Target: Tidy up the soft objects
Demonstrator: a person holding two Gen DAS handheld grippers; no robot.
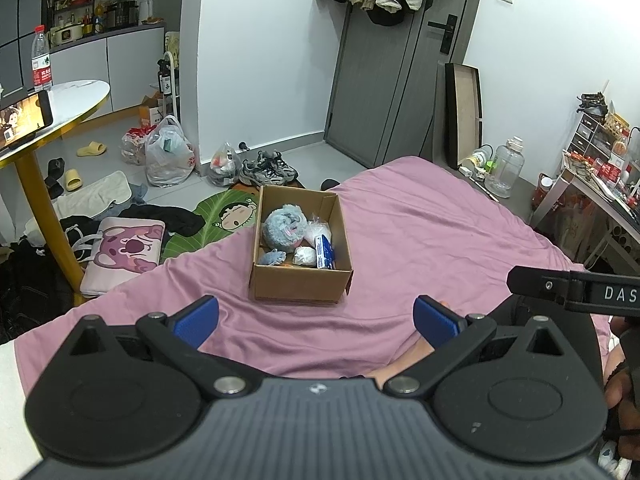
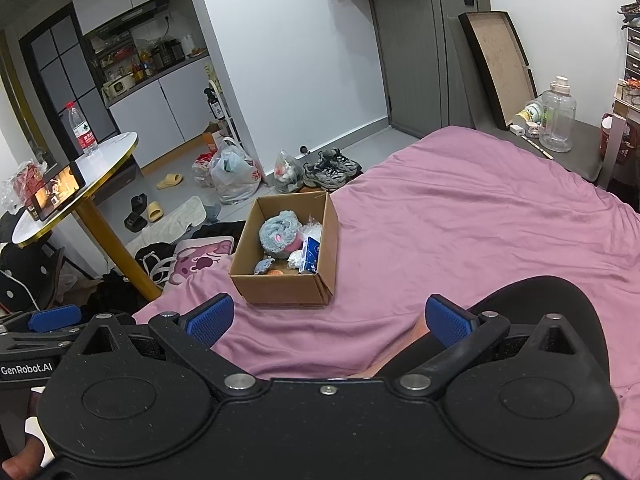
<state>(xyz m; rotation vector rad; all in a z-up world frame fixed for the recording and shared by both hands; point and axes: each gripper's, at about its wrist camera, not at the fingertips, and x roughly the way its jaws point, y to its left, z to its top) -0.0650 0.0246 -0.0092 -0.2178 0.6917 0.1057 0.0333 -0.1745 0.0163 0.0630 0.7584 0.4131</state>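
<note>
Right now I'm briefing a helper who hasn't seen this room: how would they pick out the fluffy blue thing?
Find the pink bedsheet, then the open cardboard box sitting near its floor-side edge. The fluffy blue bundle fills the box's far left part. It is the largest, shaggiest item there, grey-blue with a pink patch, unlike the small white wad and blue-and-white packet beside it.

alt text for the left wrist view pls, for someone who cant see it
An open cardboard box sits on a pink bedsheet, holding a fluffy blue toy and other small soft items. In the foreground the left gripper is open and empty, its blue fingers spread apart short of the box.
</note>
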